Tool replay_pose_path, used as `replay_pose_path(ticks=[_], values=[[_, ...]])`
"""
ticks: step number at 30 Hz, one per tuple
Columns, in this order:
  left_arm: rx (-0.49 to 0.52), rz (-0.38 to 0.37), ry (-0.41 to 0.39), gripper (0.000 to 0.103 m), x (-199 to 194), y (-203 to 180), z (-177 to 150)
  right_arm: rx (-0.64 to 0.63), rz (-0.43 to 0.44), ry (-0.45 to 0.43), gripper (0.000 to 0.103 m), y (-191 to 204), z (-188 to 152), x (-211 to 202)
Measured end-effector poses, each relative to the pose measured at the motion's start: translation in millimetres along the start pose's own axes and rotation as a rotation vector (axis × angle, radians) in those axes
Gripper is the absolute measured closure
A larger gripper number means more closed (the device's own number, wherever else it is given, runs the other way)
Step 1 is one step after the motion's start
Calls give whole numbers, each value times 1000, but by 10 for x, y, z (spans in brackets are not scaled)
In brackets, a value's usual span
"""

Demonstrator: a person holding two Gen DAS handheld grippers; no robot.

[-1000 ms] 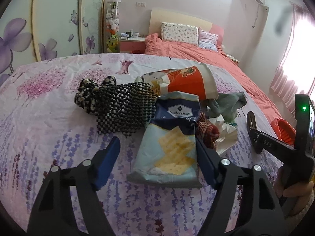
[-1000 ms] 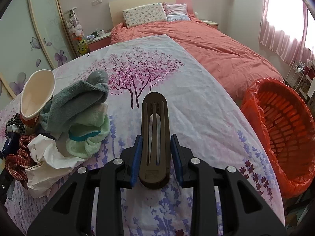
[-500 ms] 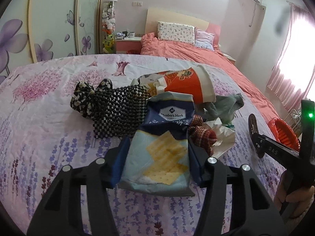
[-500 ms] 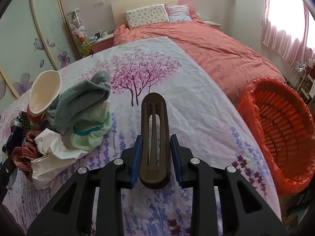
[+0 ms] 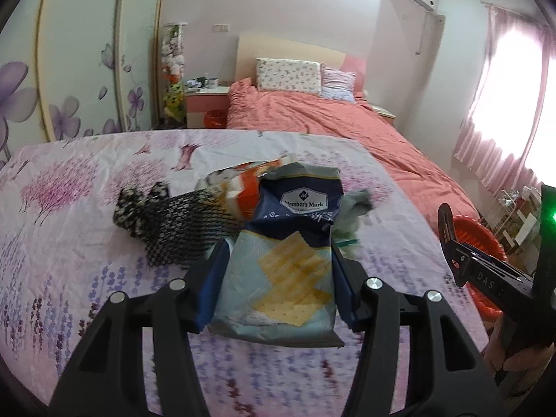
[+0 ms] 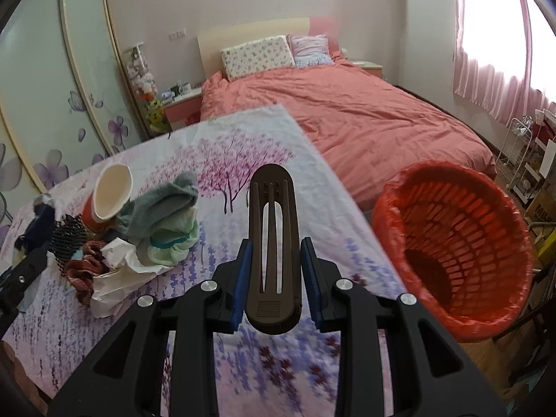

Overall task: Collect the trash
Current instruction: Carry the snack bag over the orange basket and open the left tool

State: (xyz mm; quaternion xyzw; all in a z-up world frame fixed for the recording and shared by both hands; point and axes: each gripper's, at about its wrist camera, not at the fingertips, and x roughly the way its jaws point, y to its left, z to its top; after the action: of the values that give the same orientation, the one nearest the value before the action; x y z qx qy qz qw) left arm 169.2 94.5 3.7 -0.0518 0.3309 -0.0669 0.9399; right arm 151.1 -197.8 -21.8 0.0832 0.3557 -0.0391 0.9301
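Observation:
My left gripper (image 5: 279,278) is shut on a blue Member's Mark cracker bag (image 5: 288,260) and holds it lifted above the flowered table (image 5: 69,243). My right gripper (image 6: 274,278) is shut on a dark brown slotted plastic piece (image 6: 272,243), held above the table's right side; it also shows in the left wrist view (image 5: 451,243). A red trash basket (image 6: 451,243) stands on the floor right of the table. A paper cup (image 6: 107,198) and crumpled white paper (image 6: 118,271) lie in the pile at the left.
A black-and-white checked cloth (image 5: 173,226), grey and green socks (image 6: 163,215) and a red woven scrunchie (image 6: 83,271) lie in the pile. A bed with a pink cover (image 6: 365,118) stands behind the table. Sliding wardrobe doors (image 6: 52,104) run along the left.
My left gripper closed on the cracker bag and lifted it off the table. My right gripper rose with the brown piece and the red basket came more into view.

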Motion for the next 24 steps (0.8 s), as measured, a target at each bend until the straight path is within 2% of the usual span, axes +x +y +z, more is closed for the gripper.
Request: replay_pose_path(ticks=[8, 15, 24], values=[[45, -86, 1, 49, -51, -516, 37, 24, -6, -73, 74, -276, 19, -319], [94, -165, 11, 49, 14, -1025, 82, 44, -44, -145, 74, -533, 15, -557], [163, -269, 29, 49, 162, -1658, 83, 103, -94, -196, 74, -978, 38, -661]])
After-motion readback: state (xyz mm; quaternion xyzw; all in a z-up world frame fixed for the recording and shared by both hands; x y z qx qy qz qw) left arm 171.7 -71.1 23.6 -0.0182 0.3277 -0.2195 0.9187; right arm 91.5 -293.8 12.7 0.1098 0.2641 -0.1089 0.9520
